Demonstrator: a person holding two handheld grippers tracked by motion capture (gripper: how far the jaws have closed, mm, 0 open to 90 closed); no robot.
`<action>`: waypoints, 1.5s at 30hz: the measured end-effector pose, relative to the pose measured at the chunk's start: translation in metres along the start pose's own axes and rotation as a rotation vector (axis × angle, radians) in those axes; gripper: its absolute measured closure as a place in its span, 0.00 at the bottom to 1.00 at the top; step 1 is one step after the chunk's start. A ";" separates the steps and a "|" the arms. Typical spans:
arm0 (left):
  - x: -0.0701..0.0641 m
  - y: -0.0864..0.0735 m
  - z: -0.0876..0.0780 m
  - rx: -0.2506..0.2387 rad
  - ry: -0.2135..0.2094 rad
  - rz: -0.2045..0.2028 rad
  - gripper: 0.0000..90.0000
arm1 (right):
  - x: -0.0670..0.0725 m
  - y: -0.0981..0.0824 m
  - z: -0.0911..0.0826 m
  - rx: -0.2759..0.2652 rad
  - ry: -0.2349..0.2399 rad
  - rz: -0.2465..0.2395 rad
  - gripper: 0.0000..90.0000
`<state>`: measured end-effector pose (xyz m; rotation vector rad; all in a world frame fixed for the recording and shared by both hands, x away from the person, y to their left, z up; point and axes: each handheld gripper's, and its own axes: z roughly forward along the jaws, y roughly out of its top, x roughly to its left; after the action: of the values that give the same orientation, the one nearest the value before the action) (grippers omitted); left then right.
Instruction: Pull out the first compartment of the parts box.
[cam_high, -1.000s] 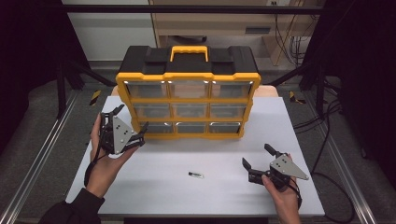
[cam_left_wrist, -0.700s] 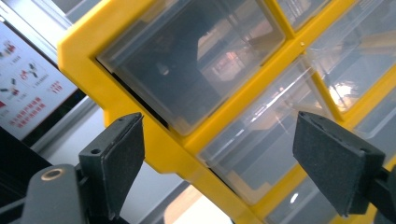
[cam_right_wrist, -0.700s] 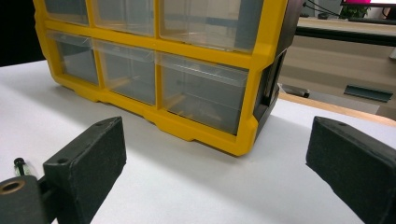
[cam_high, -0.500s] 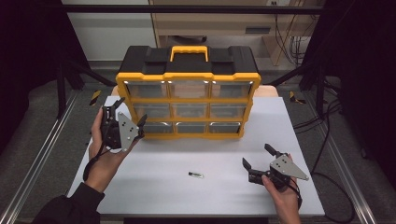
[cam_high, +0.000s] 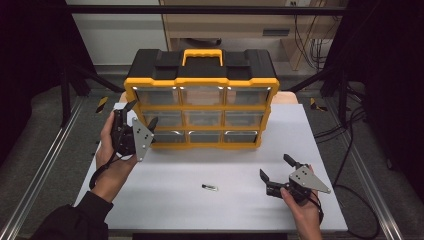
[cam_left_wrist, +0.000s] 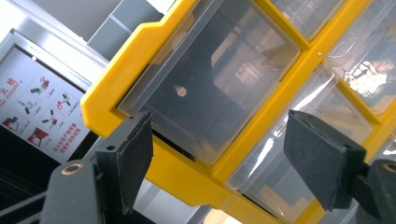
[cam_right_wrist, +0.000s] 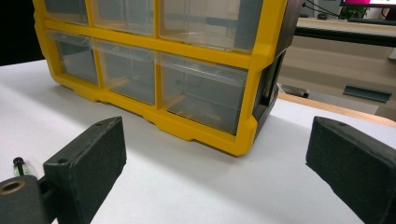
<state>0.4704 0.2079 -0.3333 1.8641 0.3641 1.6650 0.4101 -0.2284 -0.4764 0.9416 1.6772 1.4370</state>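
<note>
A yellow and black organizer (cam_high: 200, 70) with nine clear drawers stands at the back of the white table (cam_high: 165, 170). My left gripper (cam_high: 142, 114) is held up at its left end, beside the left column of drawers. In the left gripper view a clear corner drawer (cam_left_wrist: 210, 84) lies just beyond the left gripper (cam_left_wrist: 219, 163); its jaws have just been closing, and they stand apart with nothing between the pads. My right gripper (cam_high: 275, 166) rests low at the front right, open and holding nothing; seen in its own view, the right gripper (cam_right_wrist: 215, 158) points at the bottom right drawer (cam_right_wrist: 201, 98).
A small dark, slim object (cam_high: 209, 187) lies on the table between the two hands; it also shows at the left edge (cam_right_wrist: 19, 164) of the right gripper view. Metal rails (cam_high: 45, 165) run along both sides of the table, and cables hang at the right.
The left gripper has shifted slightly up toward the organizer and turned, so its grey plate now faces up. Its jaws have narrowed. The right gripper has stayed put.
</note>
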 end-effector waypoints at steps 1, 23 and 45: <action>0.000 0.001 0.000 0.005 -0.006 0.014 0.29 | 0.000 0.000 0.000 0.000 0.000 0.000 0.06; -0.004 0.010 0.006 -0.003 0.059 0.196 0.39 | 0.002 0.001 0.000 0.002 0.005 -0.013 0.06; -0.002 0.016 0.010 -0.009 0.118 0.347 0.56 | 0.004 0.002 0.000 0.004 0.005 -0.023 0.07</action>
<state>0.4765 0.1915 -0.3259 1.9078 0.0812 2.0064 0.4082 -0.2247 -0.4749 0.9186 1.6896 1.4231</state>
